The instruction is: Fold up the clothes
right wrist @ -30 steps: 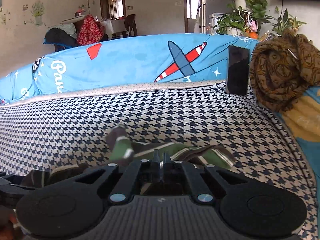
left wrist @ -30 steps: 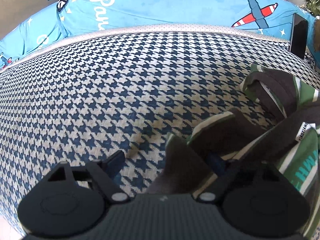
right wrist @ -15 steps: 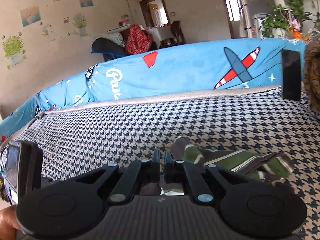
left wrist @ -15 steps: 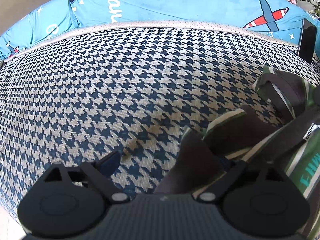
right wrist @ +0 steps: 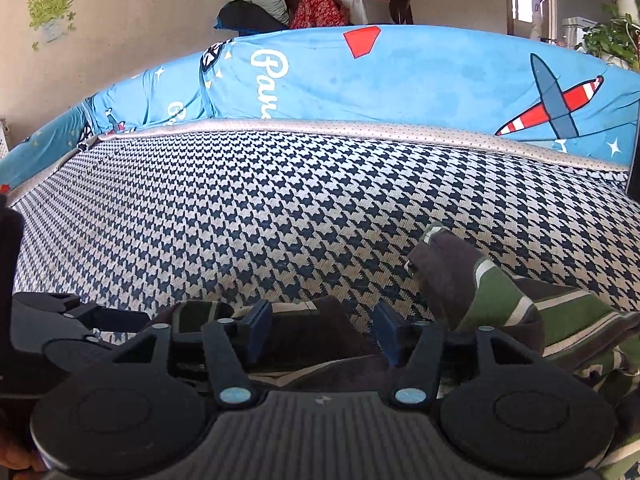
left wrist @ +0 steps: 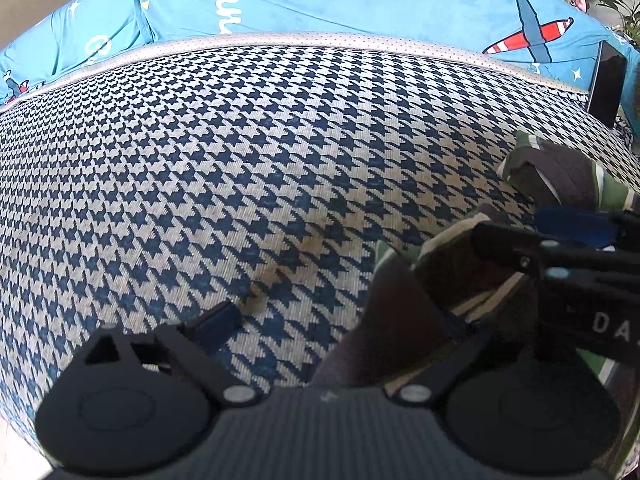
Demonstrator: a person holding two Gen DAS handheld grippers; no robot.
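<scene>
Right gripper, shut earlier, tilts down, opening over garment.

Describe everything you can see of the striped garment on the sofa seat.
The striped garment is soft knit-looking cloth in green, dark brown and cream bands, with pale lettering on a green part. It lies crumpled and unfolded on the houndstooth seat cover, one cuffed end sticking up. The right gripper, its jaws opening, has cloth between its blue pads, which do not press on it. The left gripper stands open with a brown fold rising between its fingers.
</scene>
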